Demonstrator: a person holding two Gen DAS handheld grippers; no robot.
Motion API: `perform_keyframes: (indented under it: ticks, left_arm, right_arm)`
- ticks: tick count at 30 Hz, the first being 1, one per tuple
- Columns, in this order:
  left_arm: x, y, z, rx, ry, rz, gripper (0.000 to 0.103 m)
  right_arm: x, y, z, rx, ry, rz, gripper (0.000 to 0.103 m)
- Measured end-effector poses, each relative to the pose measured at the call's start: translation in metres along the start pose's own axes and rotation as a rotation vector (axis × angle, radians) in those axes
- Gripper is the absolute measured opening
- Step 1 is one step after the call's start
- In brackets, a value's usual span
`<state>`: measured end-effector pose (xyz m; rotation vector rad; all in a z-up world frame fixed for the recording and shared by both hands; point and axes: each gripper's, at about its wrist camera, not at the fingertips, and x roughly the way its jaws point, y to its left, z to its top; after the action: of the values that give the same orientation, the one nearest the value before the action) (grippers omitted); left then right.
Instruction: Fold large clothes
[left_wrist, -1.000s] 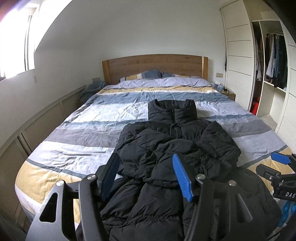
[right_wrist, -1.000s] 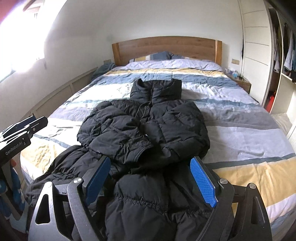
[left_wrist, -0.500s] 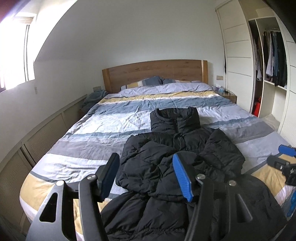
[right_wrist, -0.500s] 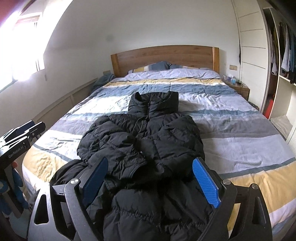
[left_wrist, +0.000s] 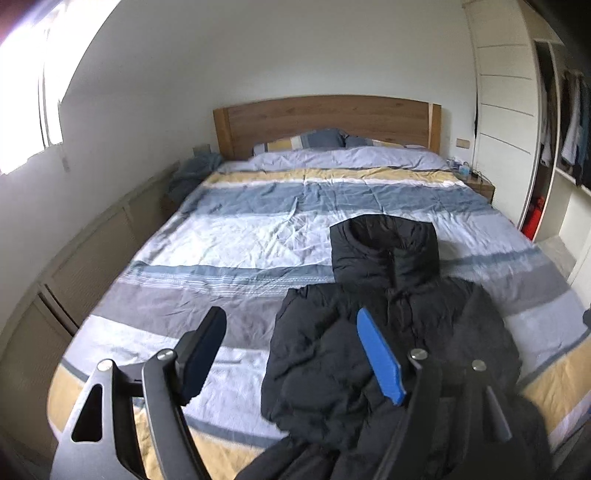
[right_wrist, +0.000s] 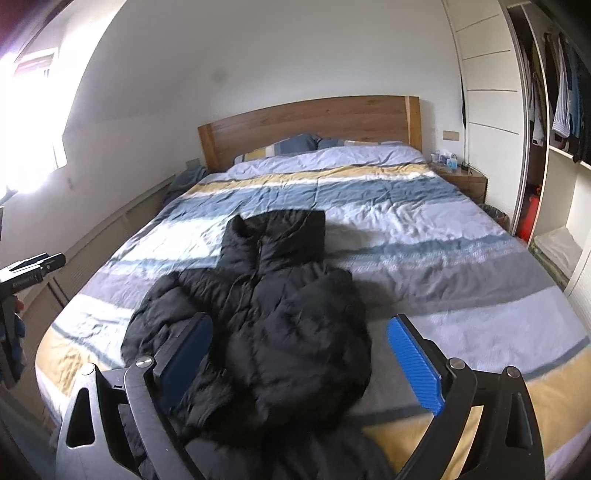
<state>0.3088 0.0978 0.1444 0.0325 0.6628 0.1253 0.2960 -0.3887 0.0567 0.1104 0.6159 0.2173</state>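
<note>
On the striped bed (left_wrist: 258, 229) a black puffer jacket (left_wrist: 391, 332) is laid, its lower part near the foot edge closest to the cameras and its collar toward the wooden headboard (left_wrist: 325, 118). Compared with a second ago, both views have pulled back and outward: more bedcover is now seen around the jacket, and the garment sits lower and off to one side in each view.

The left gripper (left_wrist: 291, 354) has just been opening its jaws; they are held apart, with nothing pressed between them, one blue pad over the jacket and the dark one over the bare bedcover. The right gripper (right_wrist: 306, 358) has likewise been opening and is now spread wide, its jaws straddling the jacket's near part in the picture without clamping it. This is judged as a release after a fold step, the sleeves apparently already brought across the chest.

The jacket's long axis is run from foot to headboard, roughly along the bed's length. A further fold, hem toward collar, is probably still to be made.
</note>
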Motion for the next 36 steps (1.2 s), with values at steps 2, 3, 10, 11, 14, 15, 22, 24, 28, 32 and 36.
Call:
perform_keyframes:
  ticks: [2,3,10,11,14,15,22,24,28,32,36]
  left_arm:
    - [0.027,0.013,0.022,-0.048,0.043,-0.035,0.072]
    - [0.040,0.018,0.032,-0.070,0.055,-0.039,0.072]
    - [0.141,0.031,0.083,-0.118,0.123,-0.082,0.072]
    - [0.162,0.030,0.090,-0.124,0.134,-0.098,0.072]
    - [0.214,0.023,0.104,-0.137,0.164,-0.148,0.072]
    - [0.230,0.021,0.108,-0.142,0.173,-0.160,0.072]
    - [0.341,0.005,0.128,-0.216,0.214,-0.243,0.072]
    - [0.374,0.000,0.128,-0.233,0.226,-0.253,0.072]
    - [0.429,-0.007,0.126,-0.282,0.249,-0.283,0.072]
    - [0.469,-0.016,0.124,-0.342,0.254,-0.338,0.072]
    - [0.503,-0.031,0.119,-0.378,0.267,-0.377,0.072]
  right_arm:
    - [0.017,-0.005,0.019,-0.002,0.000,-0.005,0.095]
    - [0.024,-0.007,0.026,-0.002,-0.002,-0.002,0.096]
    - [0.104,-0.023,0.076,-0.001,0.024,0.012,0.096]
    - [0.120,-0.025,0.082,-0.003,0.030,0.009,0.096]
    - [0.166,-0.032,0.100,0.008,0.049,0.021,0.096]
    - [0.180,-0.034,0.105,0.021,0.056,0.034,0.096]
    - [0.295,-0.042,0.132,0.075,0.104,0.048,0.097]
    - [0.327,-0.043,0.137,0.102,0.117,0.069,0.097]
    - [0.385,-0.045,0.139,0.146,0.141,0.098,0.097]
    - [0.432,-0.047,0.138,0.183,0.156,0.120,0.097]
    - [0.465,-0.051,0.135,0.224,0.166,0.146,0.097]
